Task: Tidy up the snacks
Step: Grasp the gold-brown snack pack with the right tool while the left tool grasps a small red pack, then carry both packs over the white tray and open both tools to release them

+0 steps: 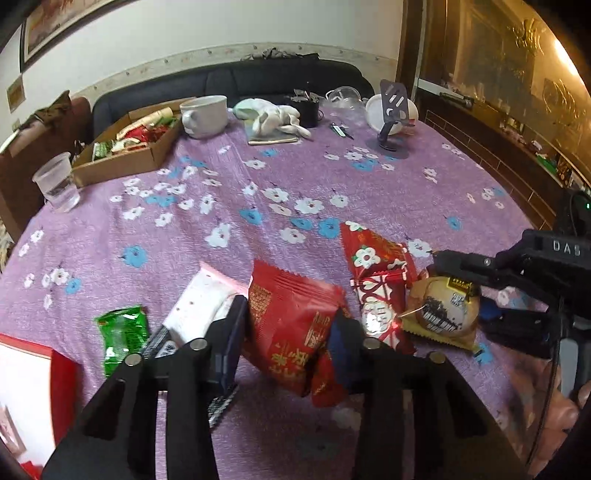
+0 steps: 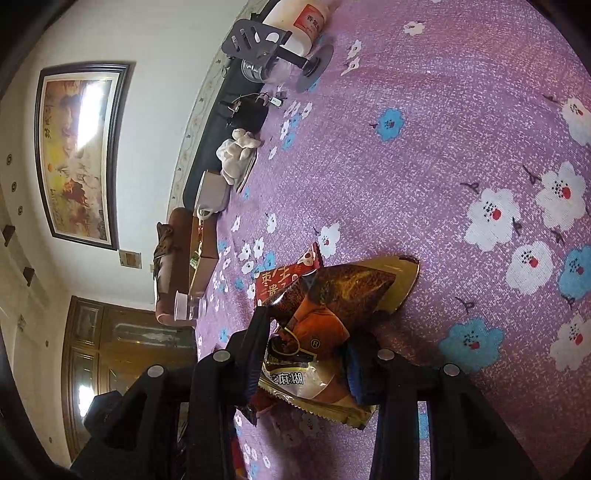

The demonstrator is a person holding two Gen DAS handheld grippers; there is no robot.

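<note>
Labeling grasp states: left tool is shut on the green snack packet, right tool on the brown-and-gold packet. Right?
Not quite. The left wrist view shows the left tool shut on a red snack packet; the green packet lies loose on the tablecloth. The right tool is indeed shut on the brown-and-gold packet.

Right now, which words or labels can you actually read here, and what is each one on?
"DAS": on the right gripper.
"麻糊": on the brown packet in that gripper's jaws; the rest is hidden.
"枣生贵子", roughly: on the red packet behind it.
"®": on the brown packet.
Print on the red bag in the left gripper, green packet and jar: too blurred.
</note>
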